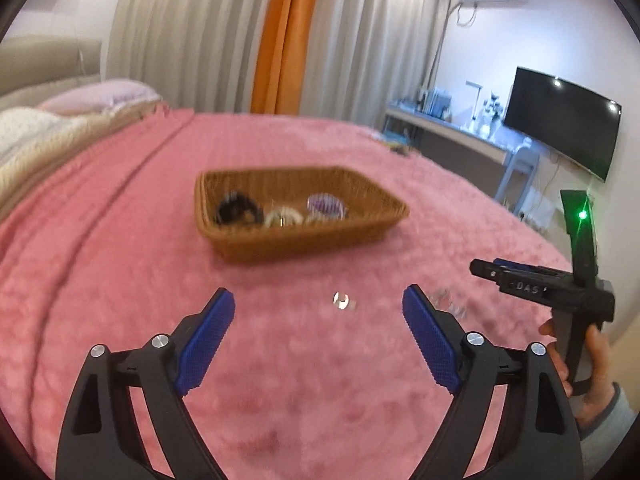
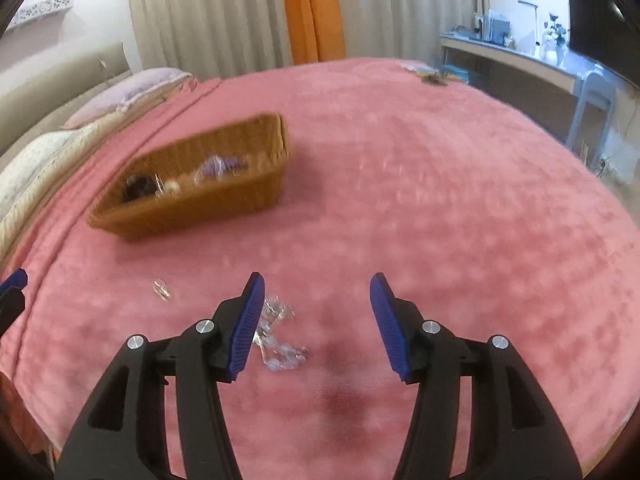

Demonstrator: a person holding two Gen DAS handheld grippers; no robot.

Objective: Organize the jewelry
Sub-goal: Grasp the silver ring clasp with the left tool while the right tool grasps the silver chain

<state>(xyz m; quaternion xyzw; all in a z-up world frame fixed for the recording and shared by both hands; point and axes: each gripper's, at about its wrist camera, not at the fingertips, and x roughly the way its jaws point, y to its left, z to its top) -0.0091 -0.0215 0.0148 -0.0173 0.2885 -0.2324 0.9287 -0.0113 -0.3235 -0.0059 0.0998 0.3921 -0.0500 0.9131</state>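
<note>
Pick-up step: both my left hand-held gripper (image 1: pixel 318 312) and right hand-held gripper (image 2: pixel 316 312) hang released over the bed (image 2: pixel 440 200); next, close on the small ring (image 1: pixel 343 301) or clear bracelet (image 2: pixel 280 340), then carry it to the basket (image 1: pixel 304 240).

The bed (image 1: pixel 120 240) carries a pink fluffy blanket. The basket (image 1: pixel 304 240) is brown, with a fine woven pattern. Inside it lie a black piece (image 1: pixel 238 210), a cream-white one (image 1: pixel 284 216) and a purple one (image 1: pixel 326 204) (all blurred). The left tongs (image 1: pixel 318 304) and right tongs (image 2: pixel 316 292) are black with blue ribbed pads. The curtains (image 1: pixel 200 32) are beige with one orange stripe.
</note>
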